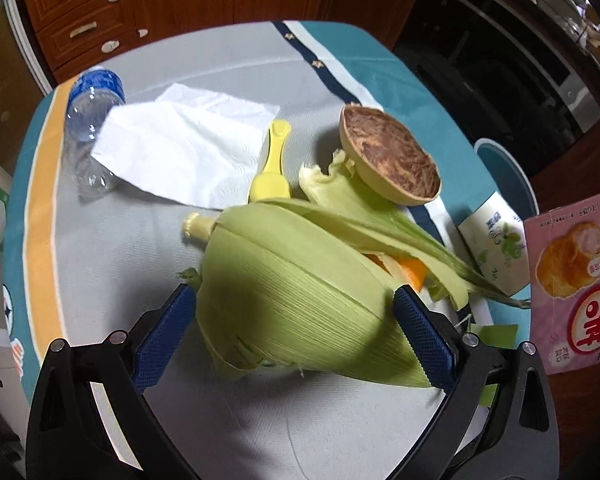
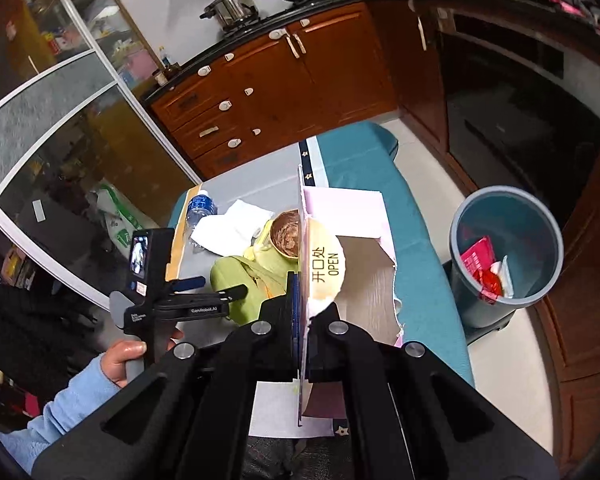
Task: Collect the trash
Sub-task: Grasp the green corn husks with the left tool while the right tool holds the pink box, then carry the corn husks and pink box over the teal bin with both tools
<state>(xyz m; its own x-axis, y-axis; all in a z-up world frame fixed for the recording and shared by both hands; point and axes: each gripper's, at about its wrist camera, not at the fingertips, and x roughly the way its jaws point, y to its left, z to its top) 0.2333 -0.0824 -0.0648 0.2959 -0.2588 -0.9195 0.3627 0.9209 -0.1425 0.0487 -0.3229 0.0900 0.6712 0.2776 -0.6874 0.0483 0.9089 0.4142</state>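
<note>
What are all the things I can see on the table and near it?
corn husk: one, green, between the left gripper's fingers
paper towel: one, white, partly over the bottle
bottle: one, clear with blue label, lying at the table's far left
scoop: one, yellow, beside the towel
shell bowl: one, tan and brown, tilted behind the husk
carton: one, white and green, table's right edge
snack box: one, pink, torn open, in the right gripper
trash bin: one, blue-grey, on the floor, wrappers inside
left gripper: black, blue pads
right gripper: black
</note>
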